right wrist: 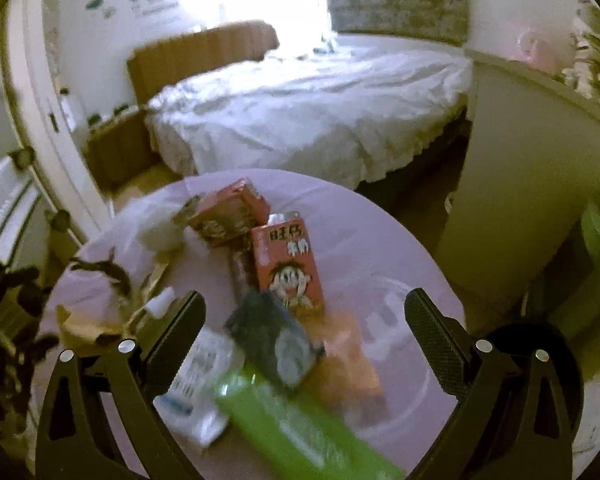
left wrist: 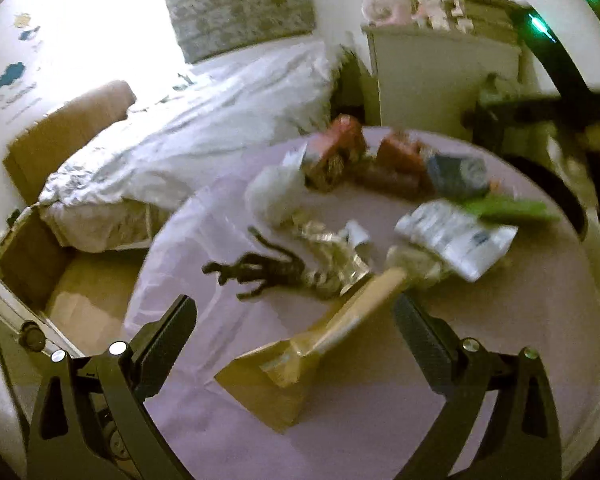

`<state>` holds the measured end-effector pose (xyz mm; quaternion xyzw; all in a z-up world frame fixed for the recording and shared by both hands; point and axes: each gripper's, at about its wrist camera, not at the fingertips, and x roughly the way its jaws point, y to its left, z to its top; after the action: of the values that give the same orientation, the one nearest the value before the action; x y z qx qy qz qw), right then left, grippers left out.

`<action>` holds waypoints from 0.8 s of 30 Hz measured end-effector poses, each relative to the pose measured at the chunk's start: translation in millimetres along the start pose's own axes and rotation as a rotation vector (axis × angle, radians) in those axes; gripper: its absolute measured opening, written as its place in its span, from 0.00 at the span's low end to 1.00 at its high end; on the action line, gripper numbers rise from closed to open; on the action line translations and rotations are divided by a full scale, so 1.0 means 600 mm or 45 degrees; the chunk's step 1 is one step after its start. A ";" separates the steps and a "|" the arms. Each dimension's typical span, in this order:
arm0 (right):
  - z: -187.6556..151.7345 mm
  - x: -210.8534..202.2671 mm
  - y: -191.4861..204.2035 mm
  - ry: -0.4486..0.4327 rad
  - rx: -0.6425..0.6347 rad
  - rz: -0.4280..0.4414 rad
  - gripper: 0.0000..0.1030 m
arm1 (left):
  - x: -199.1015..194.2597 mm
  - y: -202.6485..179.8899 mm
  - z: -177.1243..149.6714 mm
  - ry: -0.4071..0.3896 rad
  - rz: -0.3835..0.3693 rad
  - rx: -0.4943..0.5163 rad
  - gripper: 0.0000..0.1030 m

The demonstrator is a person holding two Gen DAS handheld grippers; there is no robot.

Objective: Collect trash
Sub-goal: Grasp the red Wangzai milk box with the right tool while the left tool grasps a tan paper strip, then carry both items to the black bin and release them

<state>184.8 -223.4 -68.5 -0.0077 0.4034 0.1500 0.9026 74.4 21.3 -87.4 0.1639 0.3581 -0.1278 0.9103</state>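
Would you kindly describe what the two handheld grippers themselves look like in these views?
Both the left gripper and the right gripper are matte black, with two flat jaws faced in fine-textured pads, curved linkage arms with slotted cutouts, and shiny silver pivot bolts. No cables, markings or sleeves show.

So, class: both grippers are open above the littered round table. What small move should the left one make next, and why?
Probably ease the left gripper forward and shut it on the brown cardboard piece. Its fingers are spread wide and hold nothing, and that cardboard lies between them, nearer than the other litter on the round table.
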 end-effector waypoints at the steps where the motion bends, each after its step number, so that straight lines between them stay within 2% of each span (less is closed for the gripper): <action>1: 0.017 0.024 0.001 0.037 -0.005 0.003 0.90 | 0.012 0.005 -0.005 0.006 -0.001 0.032 0.95; 4: 0.046 0.082 0.013 0.153 -0.055 -0.006 0.84 | 0.033 -0.002 -0.008 0.001 -0.007 0.142 0.95; 6: 0.057 0.120 0.022 0.227 -0.089 -0.020 0.84 | 0.041 -0.004 -0.012 0.004 -0.046 0.152 0.91; 8: 0.062 0.155 0.028 0.295 -0.121 -0.047 0.80 | 0.057 -0.007 -0.011 0.050 -0.104 0.146 0.71; 9: 0.063 0.169 0.030 0.329 -0.127 -0.057 0.76 | 0.062 -0.007 -0.012 0.070 -0.111 0.147 0.67; 10: 0.061 0.181 0.032 0.350 -0.126 -0.059 0.72 | 0.068 -0.008 -0.014 0.086 -0.124 0.145 0.59; 12: 0.060 0.194 0.027 0.380 -0.097 -0.055 0.51 | 0.078 -0.002 -0.017 0.124 -0.171 0.100 0.41; 13: 0.059 0.194 0.025 0.372 -0.078 -0.054 0.50 | 0.078 0.002 -0.019 0.129 -0.187 0.073 0.37; 15: 0.058 0.181 0.018 0.318 -0.031 -0.020 0.50 | 0.076 0.015 -0.021 0.119 -0.220 0.003 0.24; 18: 0.060 0.127 0.010 0.167 0.044 0.065 0.50 | 0.050 0.045 -0.020 0.069 -0.264 -0.136 0.14; 21: 0.064 0.037 0.004 -0.048 0.114 0.183 0.50 | 0.013 0.076 -0.011 -0.001 -0.331 -0.287 0.12; 24: 0.060 -0.027 -0.002 -0.168 0.161 0.264 0.50 | -0.024 0.087 0.006 -0.071 -0.383 -0.354 0.12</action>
<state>200.9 -224.0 -32.6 0.1009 0.3507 0.2169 0.9054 84.6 69.4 -64.2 -0.0223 0.3672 -0.2163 0.9044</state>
